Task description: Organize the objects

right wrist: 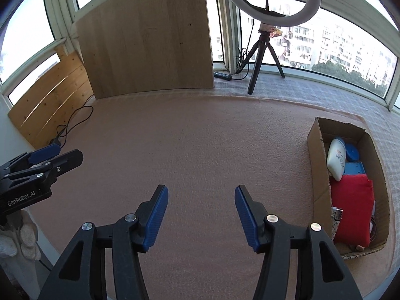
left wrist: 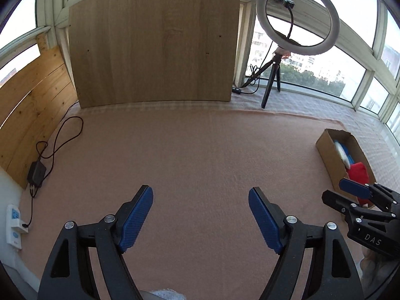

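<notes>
Now both wide open and empty over pink cloth (right wrist: 200,137): left gripper (left wrist: 200,215), right gripper (right wrist: 201,212); far right, cardboard box (right wrist: 317,170) with red pouch (right wrist: 352,207), white bottle (right wrist: 336,158).

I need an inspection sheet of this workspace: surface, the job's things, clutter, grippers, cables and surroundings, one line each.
Surface: pink cloth covers the table; a checked cloth lies beyond its far edge.
Job's things: cardboard box at the right holds a white bottle, a red pouch, blue items and small pieces too hidden to name.
Clutter: nothing seen loose on the pink cloth.
Grippers: left gripper open, empty; right gripper open, empty, beside the box.
Cables: black cable loops from an adapter to a wall socket at the left; another cable lies by the tripod.
Surroundings: wooden board upright at the back, ring light on a tripod, windows around.
</notes>
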Available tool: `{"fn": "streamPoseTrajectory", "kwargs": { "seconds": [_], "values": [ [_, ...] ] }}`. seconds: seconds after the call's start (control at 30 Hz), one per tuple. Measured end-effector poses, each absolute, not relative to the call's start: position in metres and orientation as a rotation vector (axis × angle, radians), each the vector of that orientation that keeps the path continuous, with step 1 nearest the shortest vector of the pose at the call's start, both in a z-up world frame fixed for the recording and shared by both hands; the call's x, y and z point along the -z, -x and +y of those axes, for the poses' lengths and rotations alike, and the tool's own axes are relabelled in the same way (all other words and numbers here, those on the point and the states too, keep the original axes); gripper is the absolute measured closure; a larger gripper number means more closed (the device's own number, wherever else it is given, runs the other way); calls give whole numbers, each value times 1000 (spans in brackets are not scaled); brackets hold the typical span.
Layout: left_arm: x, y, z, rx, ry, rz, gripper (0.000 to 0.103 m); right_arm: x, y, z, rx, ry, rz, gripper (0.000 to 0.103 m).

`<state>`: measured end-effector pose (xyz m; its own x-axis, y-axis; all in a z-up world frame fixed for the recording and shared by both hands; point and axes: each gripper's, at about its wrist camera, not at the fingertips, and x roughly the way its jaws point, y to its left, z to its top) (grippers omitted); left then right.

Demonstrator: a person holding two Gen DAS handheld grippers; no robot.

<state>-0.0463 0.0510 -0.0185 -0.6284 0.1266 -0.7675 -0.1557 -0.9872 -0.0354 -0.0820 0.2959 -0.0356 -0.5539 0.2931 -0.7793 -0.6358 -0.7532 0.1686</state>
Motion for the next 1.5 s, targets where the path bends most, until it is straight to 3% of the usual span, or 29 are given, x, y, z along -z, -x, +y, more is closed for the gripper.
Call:
{"fn": "streamPoseTrajectory", "kwargs": {
  "seconds": [0.7,1.5],
  "values": [
    [22,3,-53,-2743,1321,31,19,29,119,234,-2305,996,576,44],
    [-2,13,-30,-2701,1223,69,13,25,101,228,-2255,930,621,42]
  ]
}}
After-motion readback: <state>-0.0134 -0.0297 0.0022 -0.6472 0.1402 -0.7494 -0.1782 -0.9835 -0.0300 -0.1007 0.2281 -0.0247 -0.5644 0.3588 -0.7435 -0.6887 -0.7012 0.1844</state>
